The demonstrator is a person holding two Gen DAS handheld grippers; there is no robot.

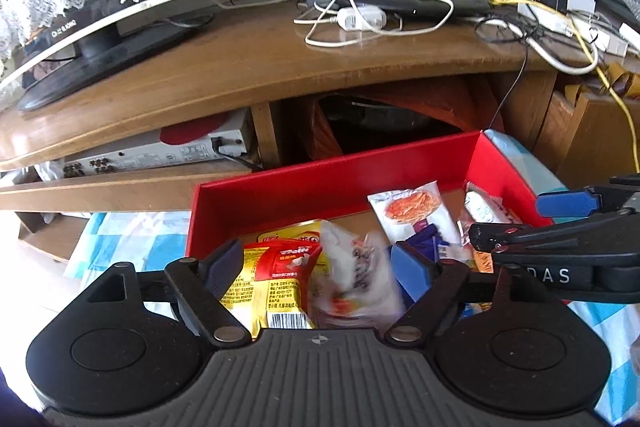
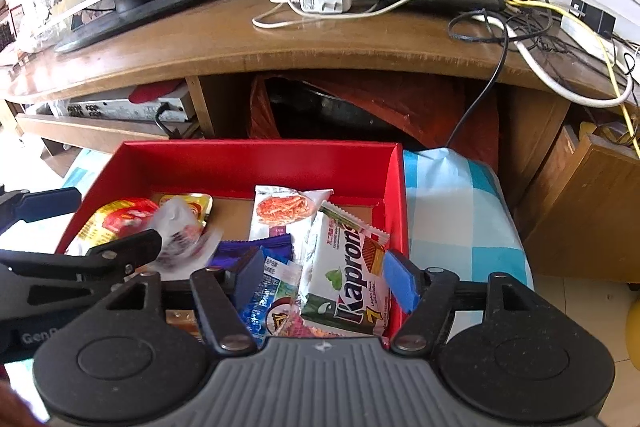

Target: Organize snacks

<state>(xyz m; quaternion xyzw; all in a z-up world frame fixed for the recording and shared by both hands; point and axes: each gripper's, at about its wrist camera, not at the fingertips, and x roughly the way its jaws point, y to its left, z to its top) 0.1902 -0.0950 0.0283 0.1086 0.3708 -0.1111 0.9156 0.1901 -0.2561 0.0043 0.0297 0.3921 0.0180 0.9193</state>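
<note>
Two hand-held grippers hang over the red box (image 2: pixel 256 163), and both stand spread with nothing pinched. My left hand-held gripper (image 1: pixel 320 267) has the red-and-yellow packet (image 1: pixel 276 275) and a blurred clear wrapper (image 1: pixel 356 275) lying between its pads, but neither pad presses on them. My right hand-held gripper (image 2: pixel 324 279) brackets the green-and-white Kaprons pack (image 2: pixel 348 279) and a blue packet (image 2: pixel 266 297) in the same loose way. All the snacks I can see sit inside the box, which rests on a blue-checked cloth (image 2: pixel 452 211) in front of the wooden surface (image 2: pixel 320 39).

My worry is the crowding. Packets overlap, so if I close either tool here I could well catch two wrappers at once, or only a slippery corner, and drag a neighbour out over the low wall. The noodle-picture sachet (image 2: pixel 280 211) leans on the back wall and would likely topple if nudged. My right blue pad (image 2: pixel 400 283) looks very near the box's right wall; closing there may snag the rim and shove the whole box across the cloth. Lastly, the two tools sit just beside each other, so a careless sideways move could knock them together.
</note>
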